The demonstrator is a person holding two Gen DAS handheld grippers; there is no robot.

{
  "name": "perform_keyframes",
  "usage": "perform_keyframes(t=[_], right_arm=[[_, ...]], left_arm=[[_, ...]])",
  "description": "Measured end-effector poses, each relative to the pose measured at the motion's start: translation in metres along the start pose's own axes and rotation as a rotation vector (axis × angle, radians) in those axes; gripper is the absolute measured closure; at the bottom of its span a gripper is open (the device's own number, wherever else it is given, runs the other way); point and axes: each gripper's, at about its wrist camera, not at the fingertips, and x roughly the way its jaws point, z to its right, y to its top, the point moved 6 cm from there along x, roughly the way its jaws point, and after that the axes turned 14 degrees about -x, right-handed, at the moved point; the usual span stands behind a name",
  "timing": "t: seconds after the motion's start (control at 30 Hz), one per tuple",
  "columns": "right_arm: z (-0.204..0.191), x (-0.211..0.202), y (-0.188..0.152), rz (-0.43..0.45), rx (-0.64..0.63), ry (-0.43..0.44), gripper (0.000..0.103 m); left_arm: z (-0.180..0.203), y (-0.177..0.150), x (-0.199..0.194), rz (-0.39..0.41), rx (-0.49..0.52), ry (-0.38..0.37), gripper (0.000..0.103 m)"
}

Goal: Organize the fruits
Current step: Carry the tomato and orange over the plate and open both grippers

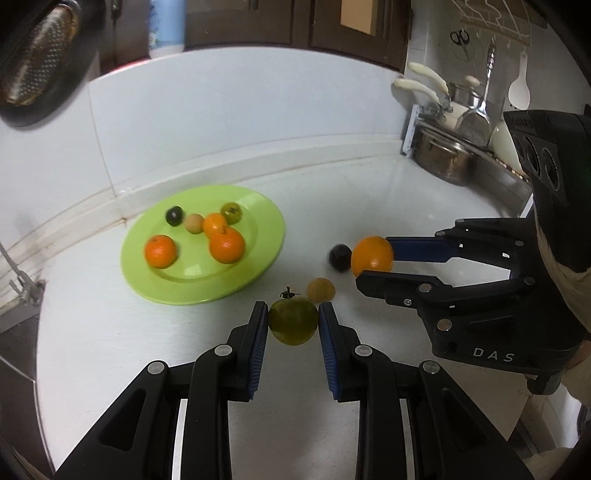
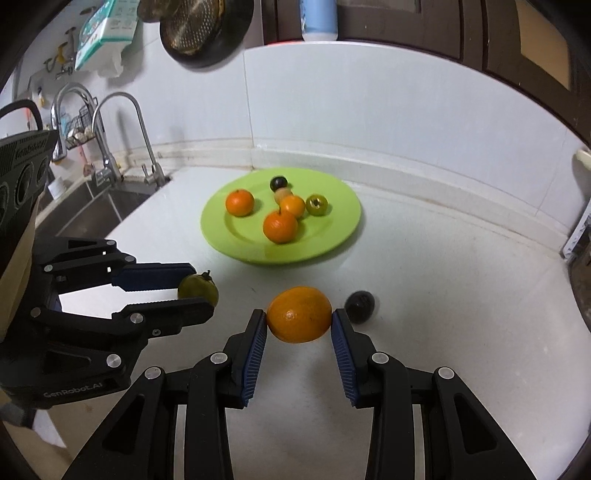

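Observation:
My left gripper [image 1: 293,321] is shut on a green fruit [image 1: 293,320] with a dark stem, just above the white counter; it also shows in the right wrist view [image 2: 197,290]. My right gripper [image 2: 299,317] is shut on an orange [image 2: 299,314], seen from the left wrist too [image 1: 372,256]. A lime-green plate [image 1: 258,206] [image 2: 332,192] holds several fruits: oranges, a dark one, a beige one and a green one. A dark fruit [image 1: 340,257] [image 2: 360,301] and a small brown fruit [image 1: 321,289] lie loose on the counter.
A sink with two taps [image 2: 122,122] lies left of the plate. Pots and utensils [image 1: 454,122] stand at the counter's far right. A white tiled wall runs behind the plate. A strainer [image 2: 192,26] hangs above.

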Motion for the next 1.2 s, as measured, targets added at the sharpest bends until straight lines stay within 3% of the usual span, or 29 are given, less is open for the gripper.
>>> perform_keyframes(t=[0.57,1.2], right_arm=[[-0.012,-0.028,0.049,0.13,0.039,-0.068,0.066],[-0.001,0.003,0.108,0.159,0.044,-0.082,0.066]], left_arm=[[-0.029,0.037,-0.044,0.113,-0.037,0.048,0.075],[-0.071,0.095,-0.025,0.134,-0.047,0.098,0.075]])
